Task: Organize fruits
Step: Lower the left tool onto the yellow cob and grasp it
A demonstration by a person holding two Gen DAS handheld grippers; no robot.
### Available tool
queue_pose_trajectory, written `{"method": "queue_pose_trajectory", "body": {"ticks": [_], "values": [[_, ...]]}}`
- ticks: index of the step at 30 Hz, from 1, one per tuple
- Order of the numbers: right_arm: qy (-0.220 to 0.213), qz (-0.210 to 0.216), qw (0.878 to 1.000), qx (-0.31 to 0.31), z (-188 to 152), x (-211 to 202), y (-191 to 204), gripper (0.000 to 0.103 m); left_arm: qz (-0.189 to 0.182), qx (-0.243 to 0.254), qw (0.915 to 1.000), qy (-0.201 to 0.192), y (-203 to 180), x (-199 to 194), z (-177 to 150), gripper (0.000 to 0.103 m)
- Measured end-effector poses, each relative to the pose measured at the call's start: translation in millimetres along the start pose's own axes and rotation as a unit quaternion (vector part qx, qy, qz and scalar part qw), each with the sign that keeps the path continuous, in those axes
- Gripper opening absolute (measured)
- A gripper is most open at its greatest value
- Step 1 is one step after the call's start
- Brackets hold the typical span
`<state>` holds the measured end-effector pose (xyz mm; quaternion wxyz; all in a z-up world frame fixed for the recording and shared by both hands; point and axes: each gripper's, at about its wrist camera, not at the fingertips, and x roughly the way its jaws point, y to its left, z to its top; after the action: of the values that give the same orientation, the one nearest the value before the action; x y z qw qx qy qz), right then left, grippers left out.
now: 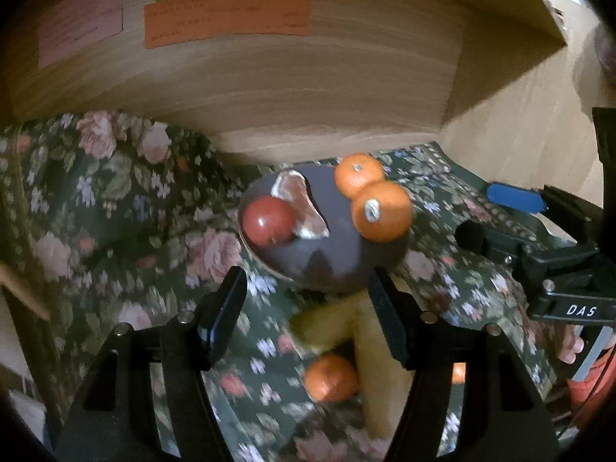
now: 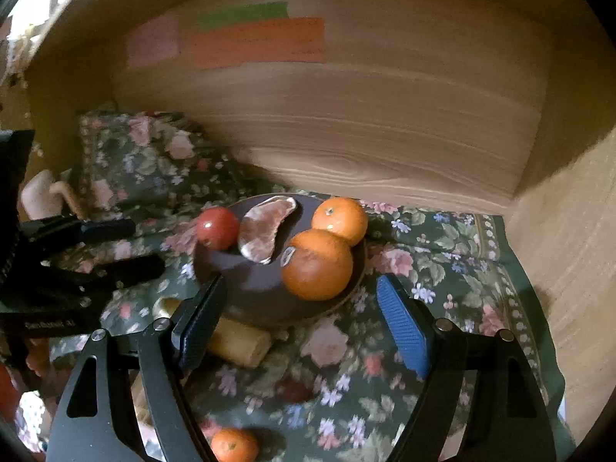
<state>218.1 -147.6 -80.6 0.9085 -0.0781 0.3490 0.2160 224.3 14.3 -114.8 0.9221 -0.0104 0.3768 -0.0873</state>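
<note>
A dark bowl (image 1: pixel 331 265) (image 2: pixel 254 288) sits on the floral cloth and holds a red tomato (image 1: pixel 269 220) (image 2: pixel 217 228), a peeled citrus wedge (image 1: pixel 300 208) (image 2: pixel 265 233) and two oranges (image 1: pixel 381 210) (image 2: pixel 317 263), (image 1: pixel 358 174) (image 2: pixel 340 219). A small orange (image 1: pixel 331 377) (image 2: pixel 234 446) and a yellowish banana (image 1: pixel 338 327) (image 2: pixel 240 340) lie on the cloth in front of the bowl. My left gripper (image 1: pixel 308 315) is open and empty over the banana. My right gripper (image 2: pixel 300 327) is open and empty just in front of the bowl.
A green floral cloth (image 1: pixel 115 211) (image 2: pixel 423 308) covers the surface. A wooden back wall (image 1: pixel 288 88) (image 2: pixel 365 123) with coloured paper notes (image 1: pixel 227 17) stands behind, and a wooden side wall (image 2: pixel 569 250) stands at the right. Each gripper shows in the other's view (image 1: pixel 539 238) (image 2: pixel 77 261).
</note>
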Motion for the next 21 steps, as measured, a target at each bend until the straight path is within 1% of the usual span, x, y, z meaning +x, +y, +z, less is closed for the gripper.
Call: {"method": "queue_pose_trajectory", "body": {"ticks": [4,6,7,12,17,20,21], "values": [[-0.004,-0.001,1.0,-0.005,-17,-12,7,0.077,-0.009,-0.004,0.9998,0.016,-14,-4,-22,0.065],[-0.003,-0.001,1.0,-0.008,-25,-17,9,0.077,-0.01,-0.002,0.9996,0.026,-21,-4,-31,0.058],[-0.003,0.0,1.0,-0.009,-30,-19,10,0.077,-0.01,0.0,0.9994,0.033,-24,-5,-37,0.057],[0.008,0.012,1.0,-0.004,-52,-23,10,0.077,-0.017,-0.006,0.9987,0.048,-35,-8,-60,0.056],[0.013,0.01,1.0,0.003,-70,-26,6,0.077,-0.019,-0.019,0.9974,0.067,-39,-2,-77,0.056],[0.017,0.012,1.0,0.01,-78,-27,1,0.077,-0.021,-0.029,0.9964,0.077,-40,5,-80,0.056],[0.018,0.011,1.0,0.011,-80,-26,0,0.077,-0.023,-0.032,0.9961,0.079,-40,7,-80,0.052]]}}
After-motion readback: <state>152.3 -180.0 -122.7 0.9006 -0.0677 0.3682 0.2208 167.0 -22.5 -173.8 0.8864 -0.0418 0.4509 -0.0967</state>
